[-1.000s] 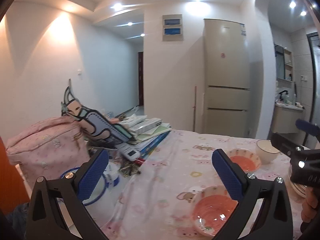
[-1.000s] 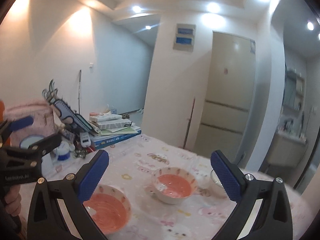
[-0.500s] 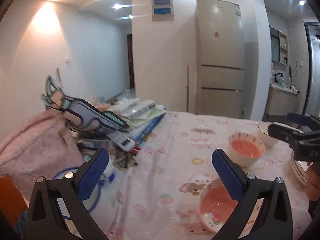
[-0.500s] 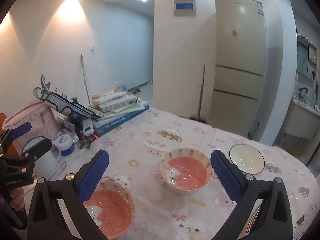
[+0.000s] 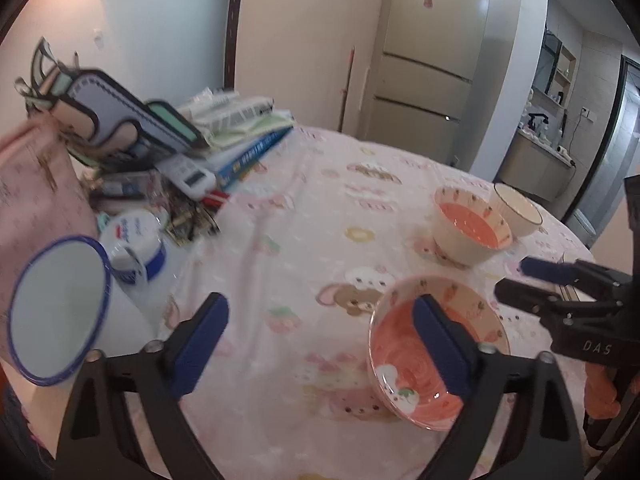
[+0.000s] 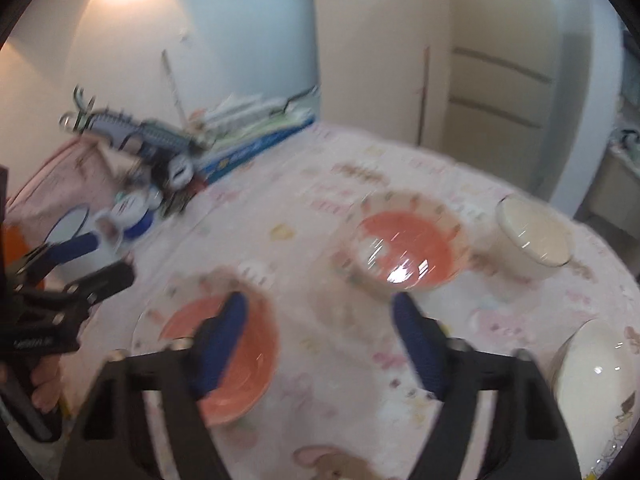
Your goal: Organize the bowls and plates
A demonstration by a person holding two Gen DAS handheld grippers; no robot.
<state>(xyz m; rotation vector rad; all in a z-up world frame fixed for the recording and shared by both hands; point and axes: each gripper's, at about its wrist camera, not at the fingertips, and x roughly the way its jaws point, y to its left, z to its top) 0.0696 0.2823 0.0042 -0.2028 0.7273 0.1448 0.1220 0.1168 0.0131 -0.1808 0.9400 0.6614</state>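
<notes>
Two bowls with orange insides stand on the pink tablecloth [image 5: 280, 240]: a near bowl [image 5: 394, 344] [image 6: 256, 344] and a farther one [image 5: 472, 228] [image 6: 404, 244]. A white bowl [image 5: 516, 208] [image 6: 532, 236] stands behind them. A stack of plates [image 6: 592, 364] shows at the right edge. My left gripper [image 5: 320, 308] [image 6: 104, 260] hovers tilted down, its right finger over the near bowl. Its jaws are closing with nothing between them. My right gripper [image 6: 320, 308] [image 5: 520, 282] is blurred; its jaws are closing too, on nothing, and its left finger overlaps the near bowl.
At the table's left are a pile of books [image 5: 248, 136], a pink bag [image 5: 36, 200], a blue-rimmed white mug [image 5: 60, 308], a cream jar [image 5: 136, 236] and small clutter. A fridge [image 5: 432, 52] stands behind the table. A hand [image 6: 44, 380] holds the left gripper.
Both grippers have tipped downward and sunk toward the table, so the bowls now fill more of each view. Both pairs of jaws stand narrower than before.
</notes>
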